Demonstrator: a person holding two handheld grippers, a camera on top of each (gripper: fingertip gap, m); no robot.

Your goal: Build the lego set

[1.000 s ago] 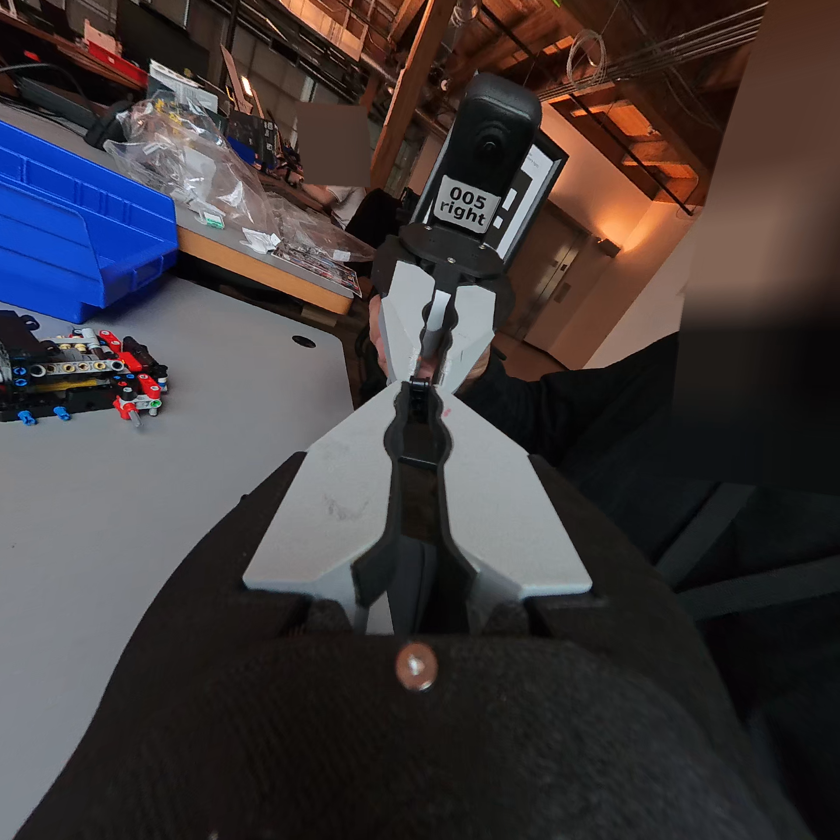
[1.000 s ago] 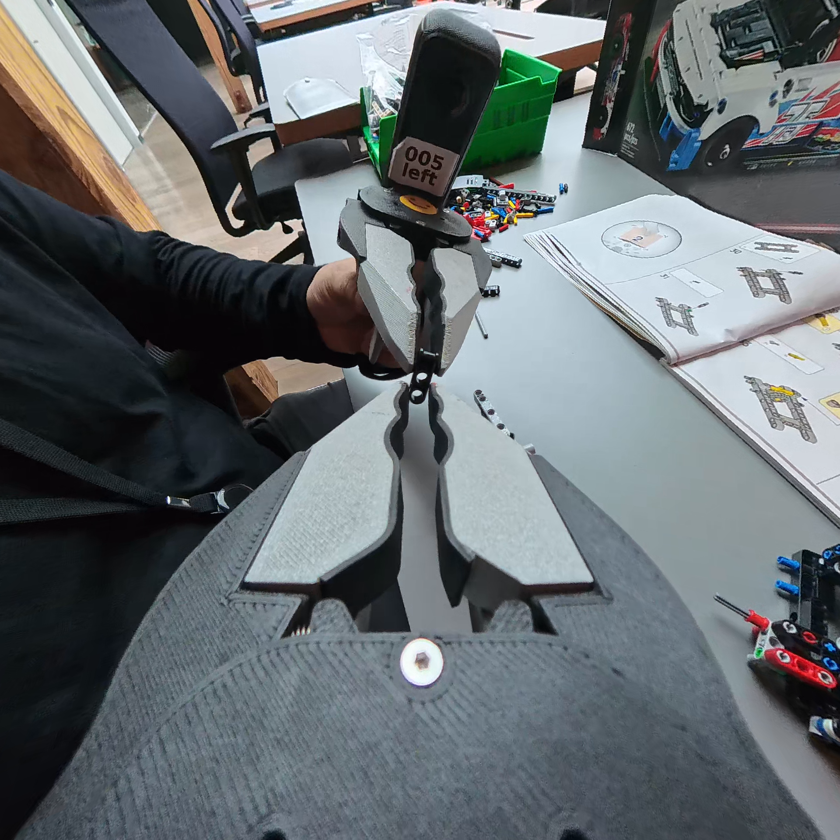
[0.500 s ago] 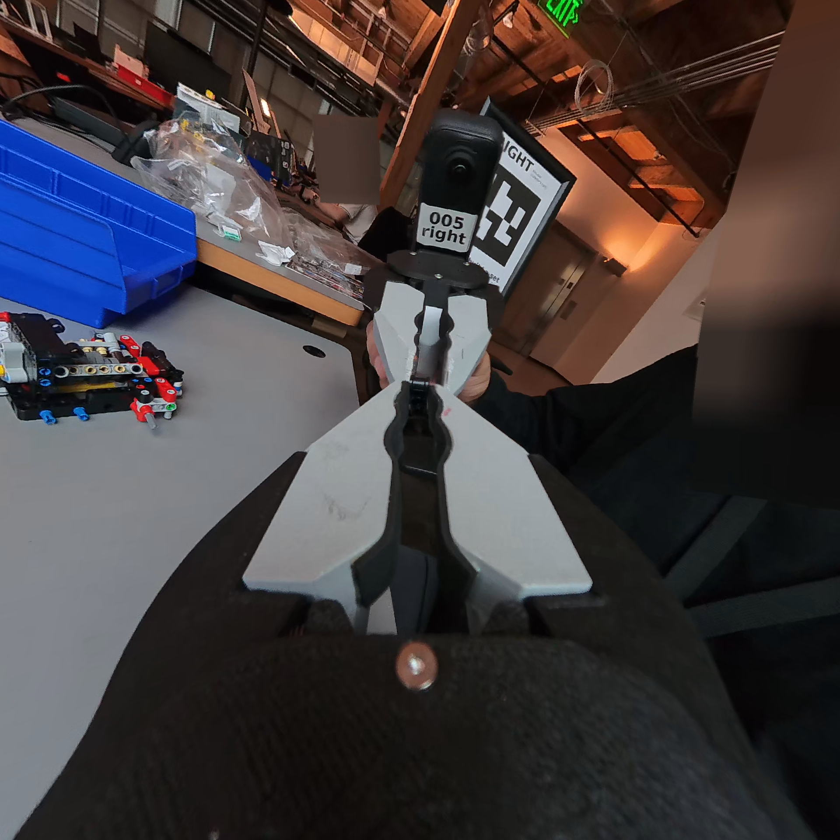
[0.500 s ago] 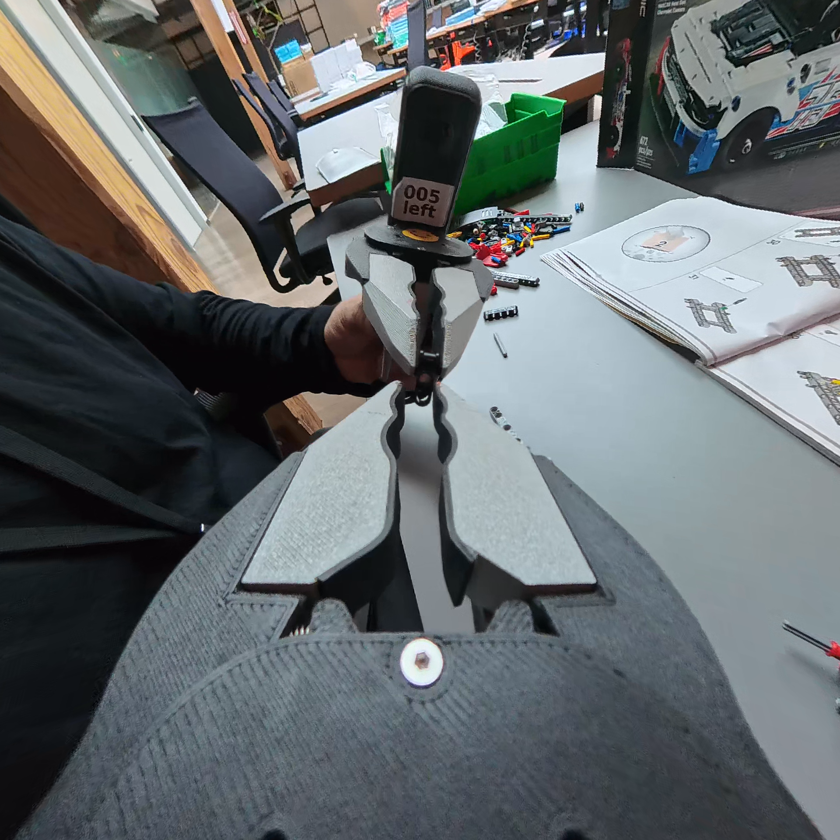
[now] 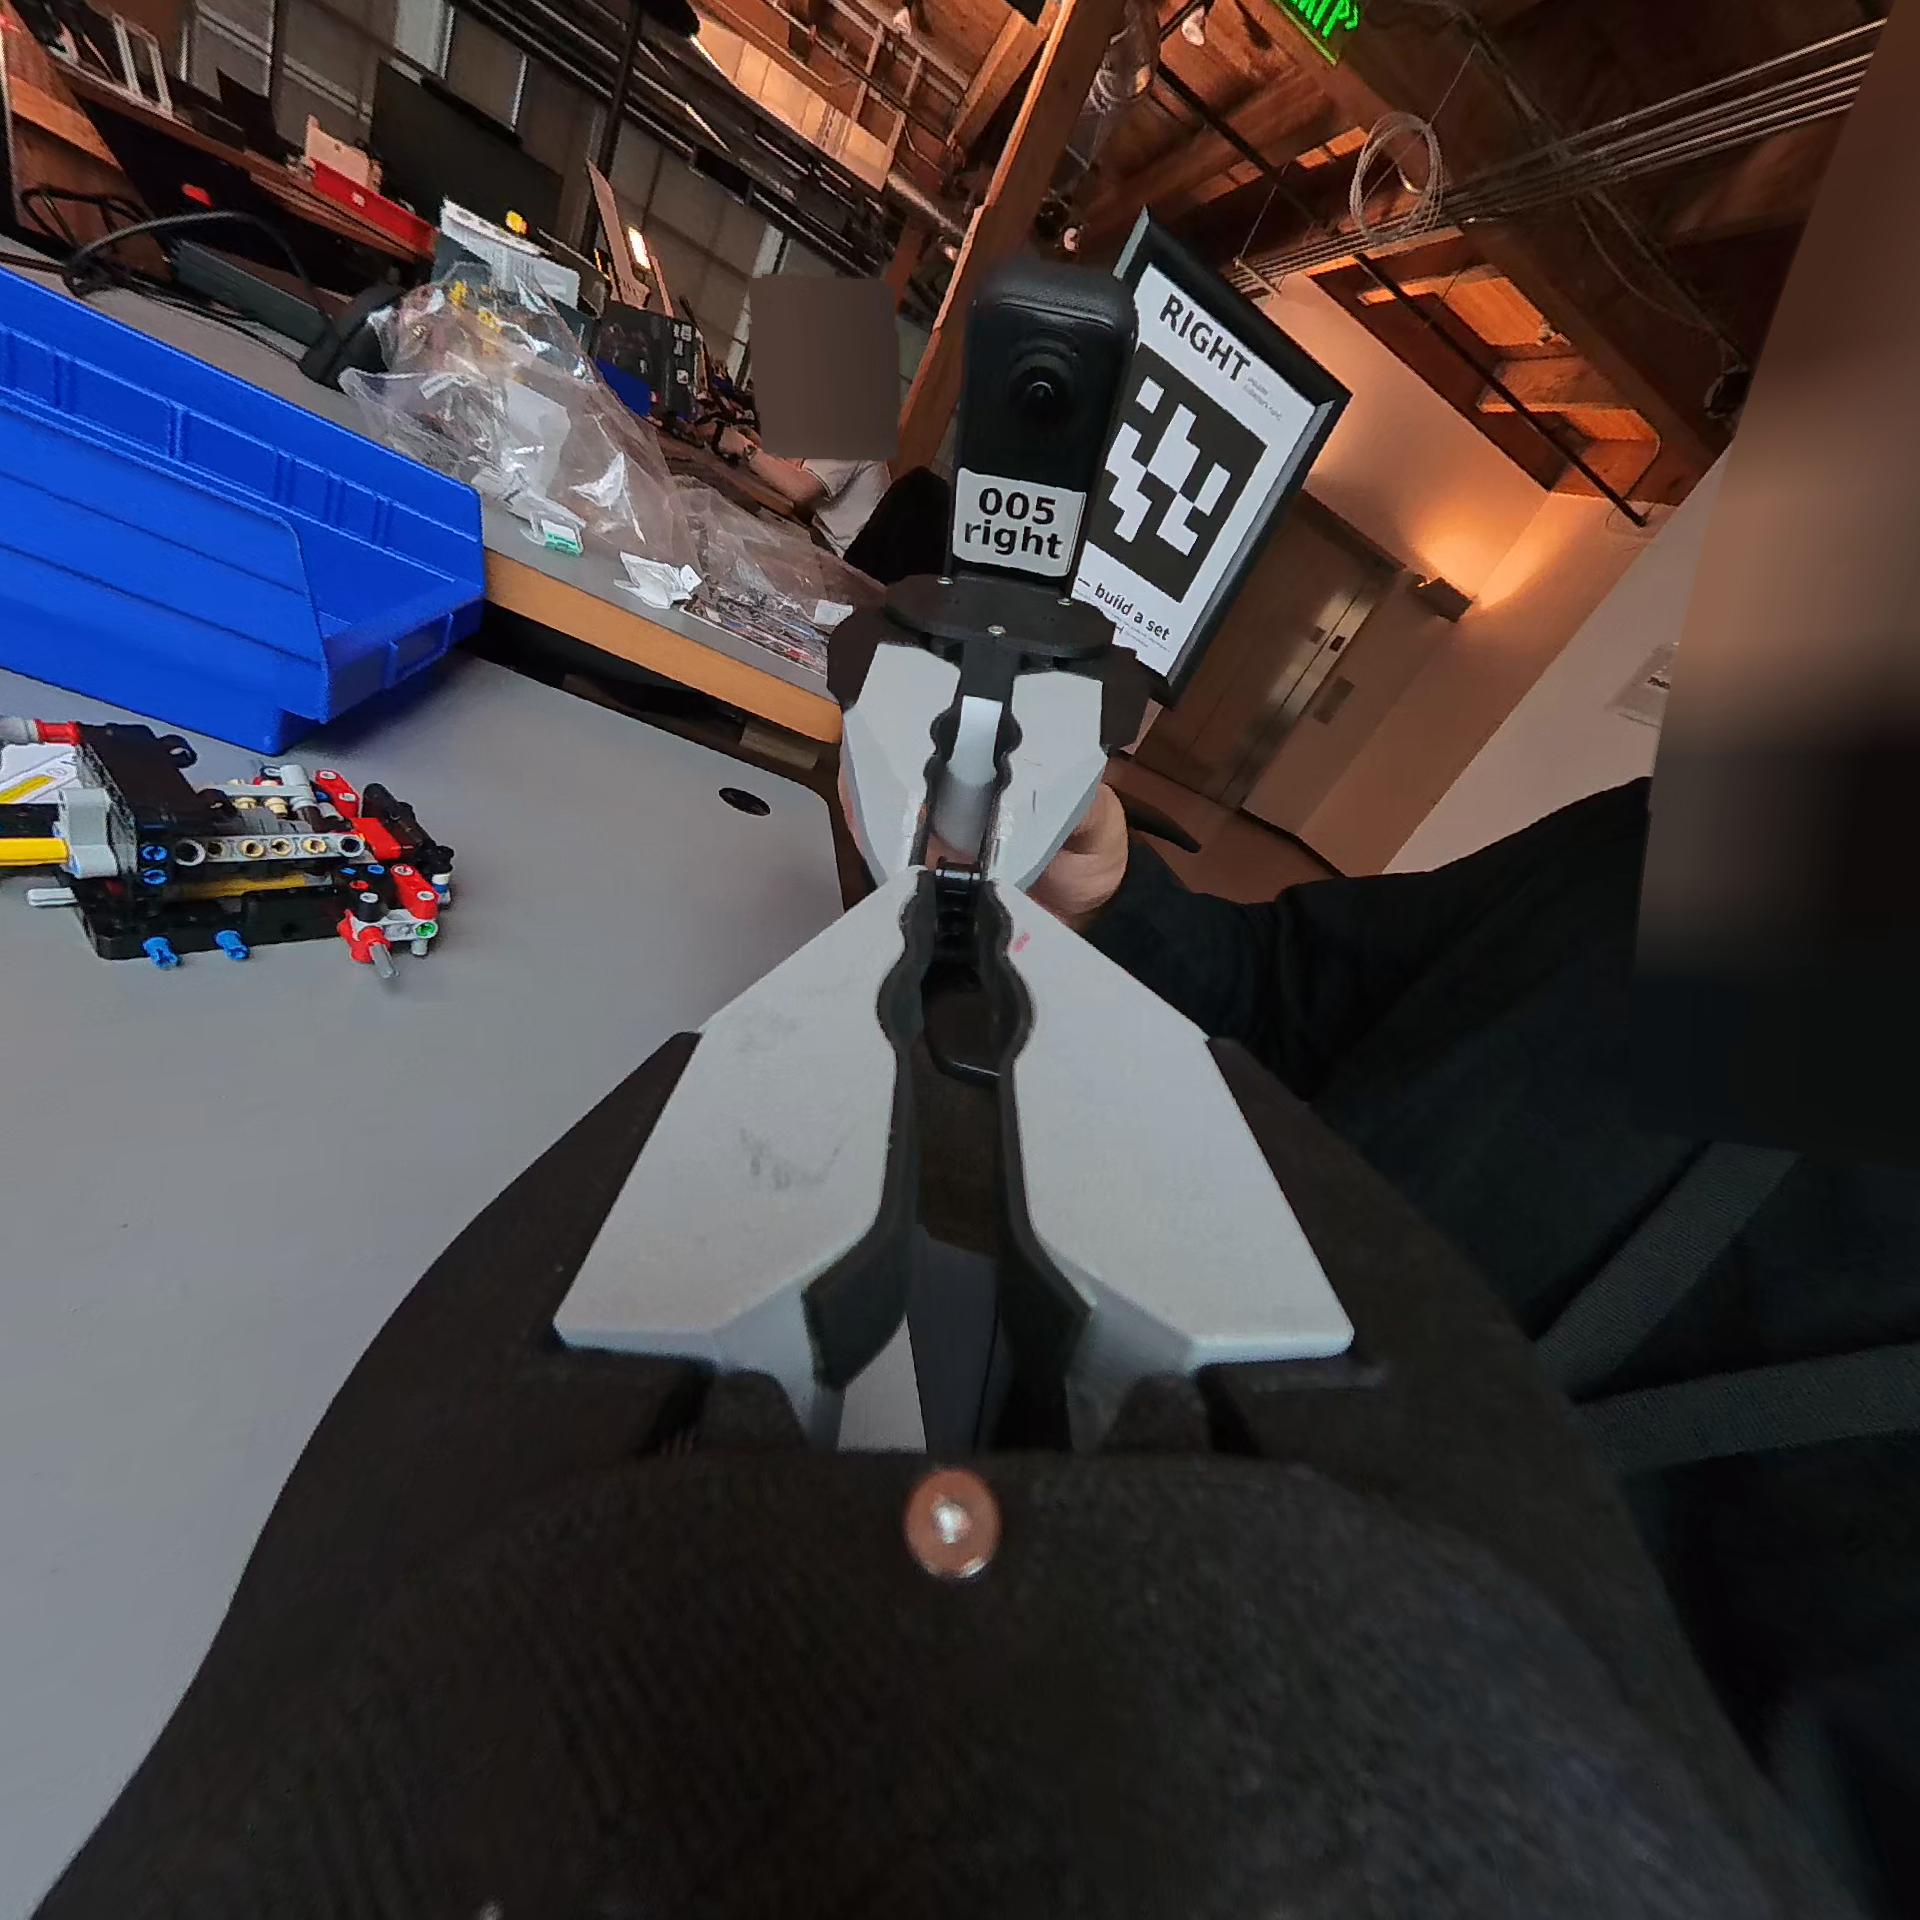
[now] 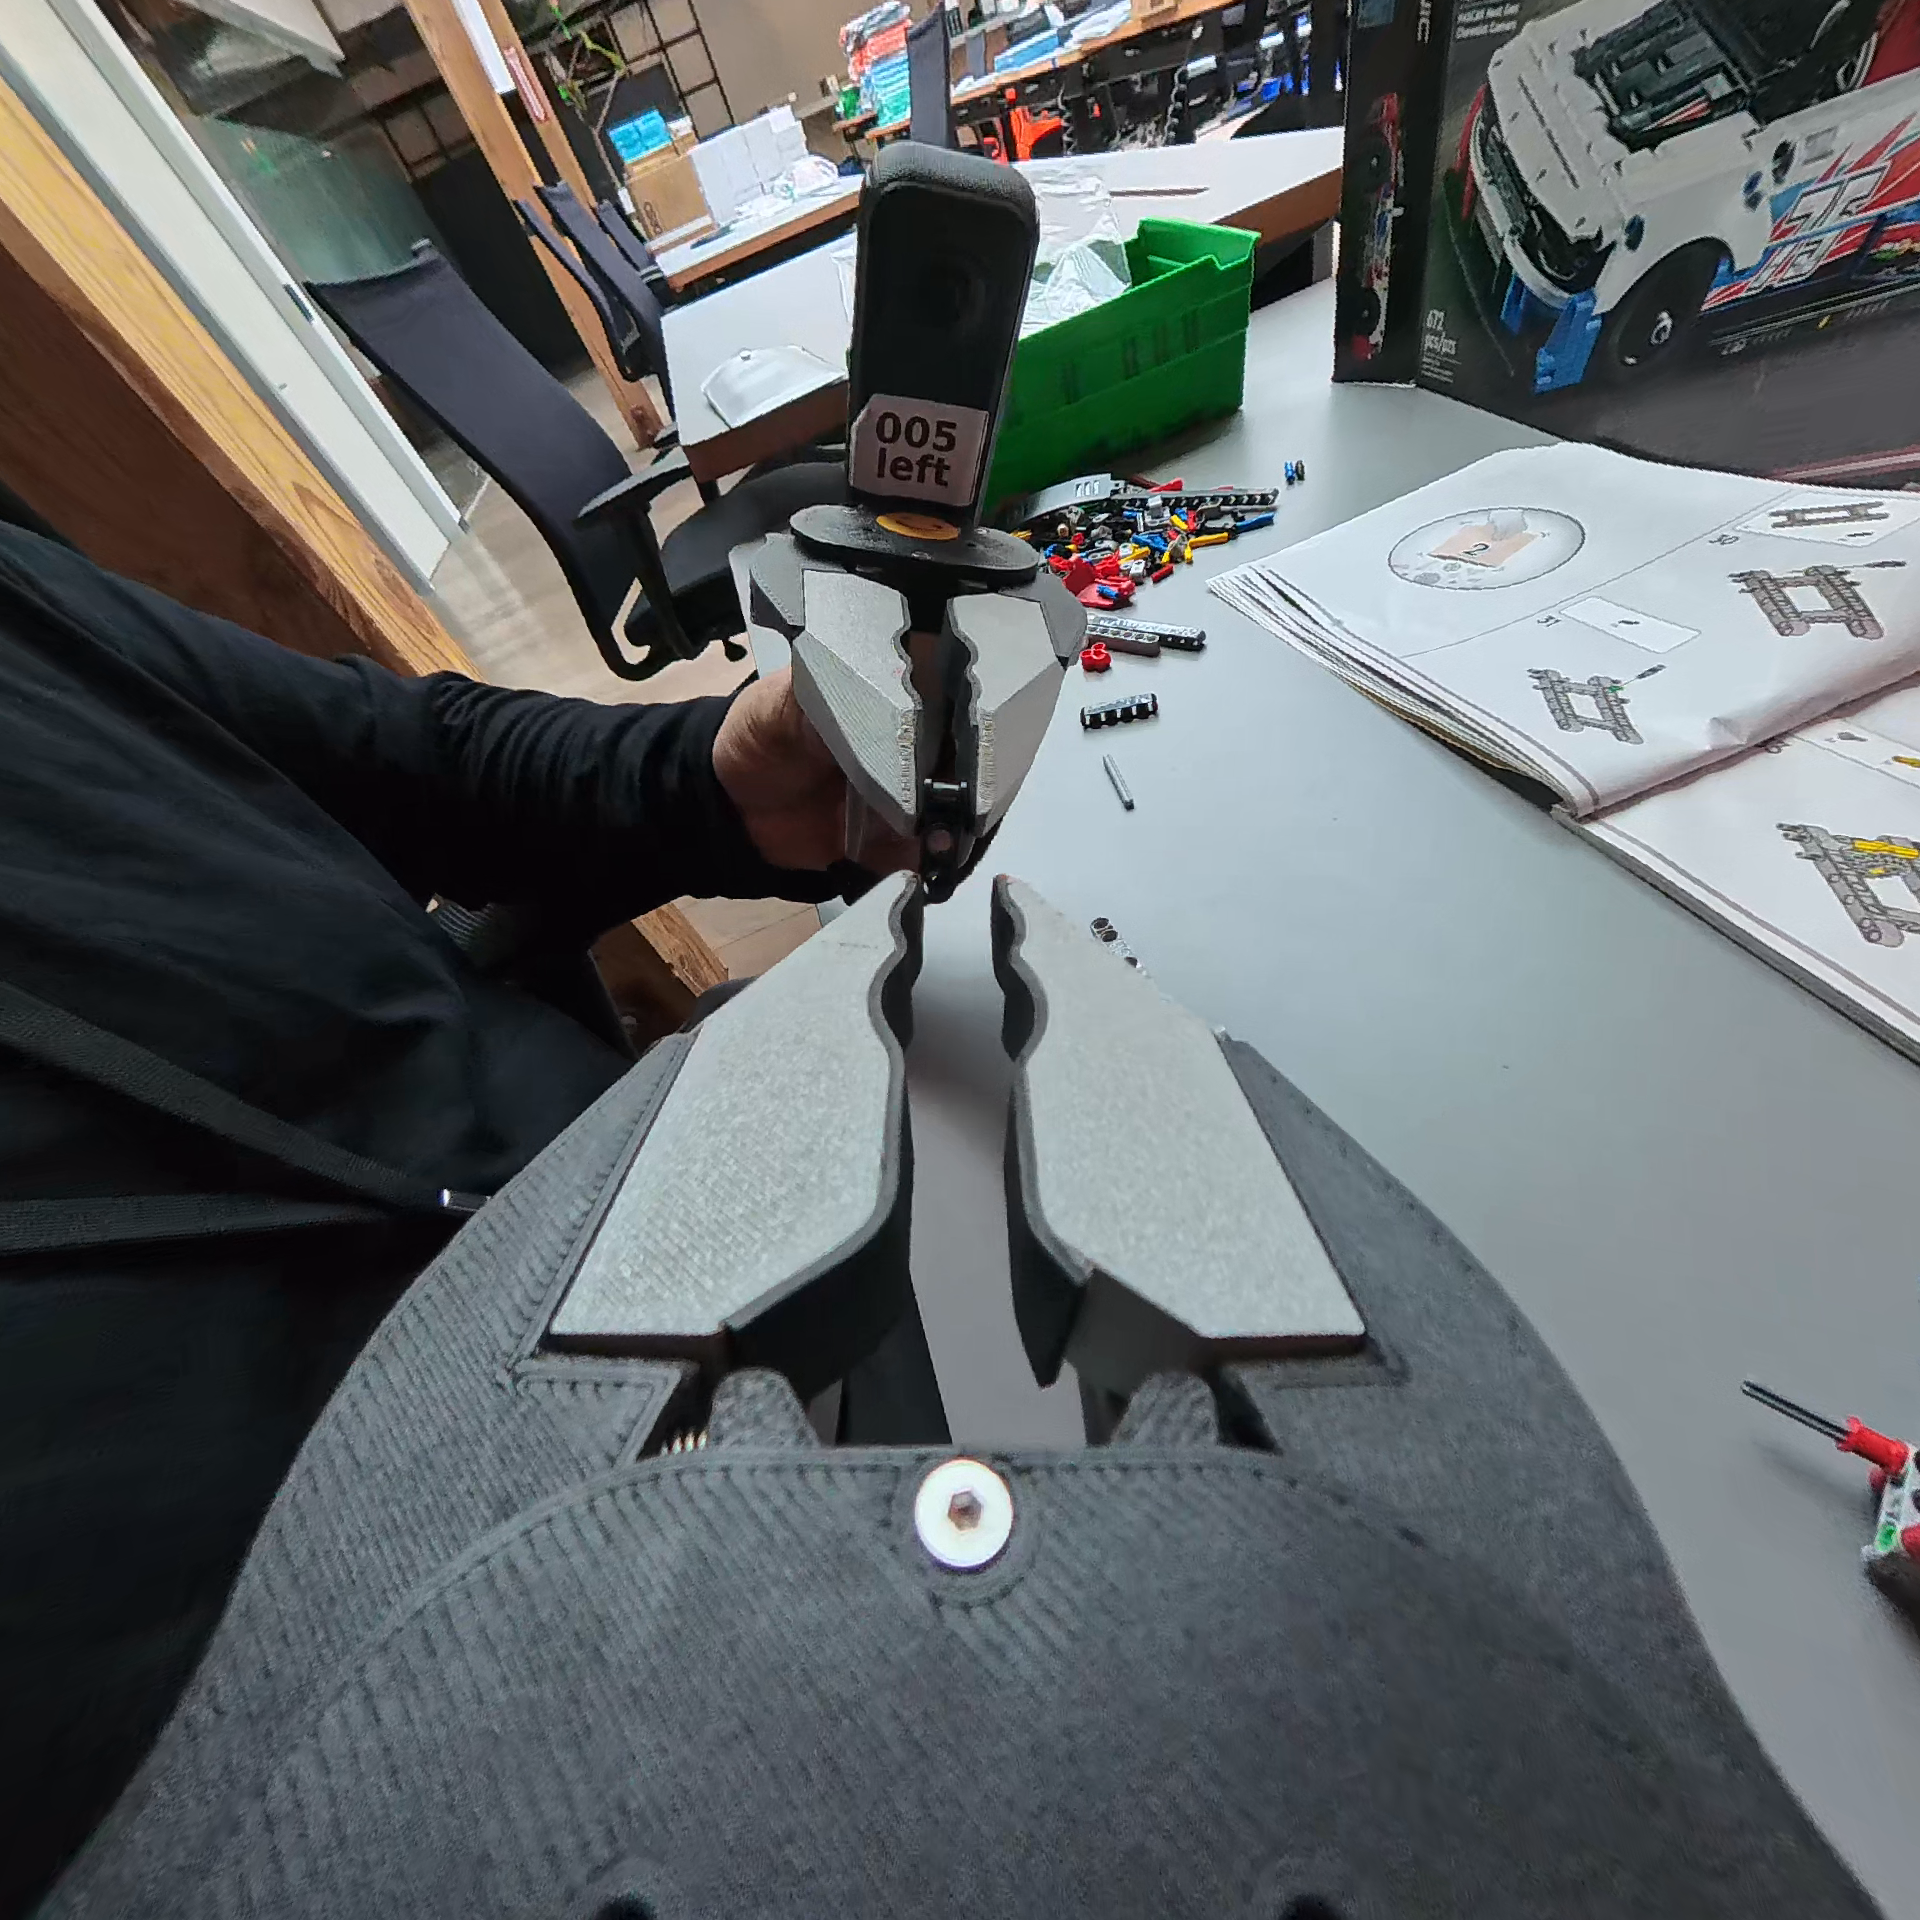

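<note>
Above the grey table (image 6: pixel 1351 1039), the left gripper (image 5: pixel 954 883) is clamped on a small black piece (image 6: pixel 940 821), tip to tip with the right gripper (image 6: pixel 954 883), whose jaws stand apart just beside it. The half-built model (image 5: pixel 239 862) lies on the table near the blue bin (image 5: pixel 208 540); loose bricks (image 6: pixel 1143 530) sit near the green bin (image 6: pixel 1132 353), beside the open manual (image 6: pixel 1621 665).

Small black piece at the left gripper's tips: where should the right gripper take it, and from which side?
Grip the short free end of the small black piece that sticks out past the closed tips of the left gripper. Come head-on, tip to tip: the rest is clamped there, and the open right gripper faces that end.
</note>
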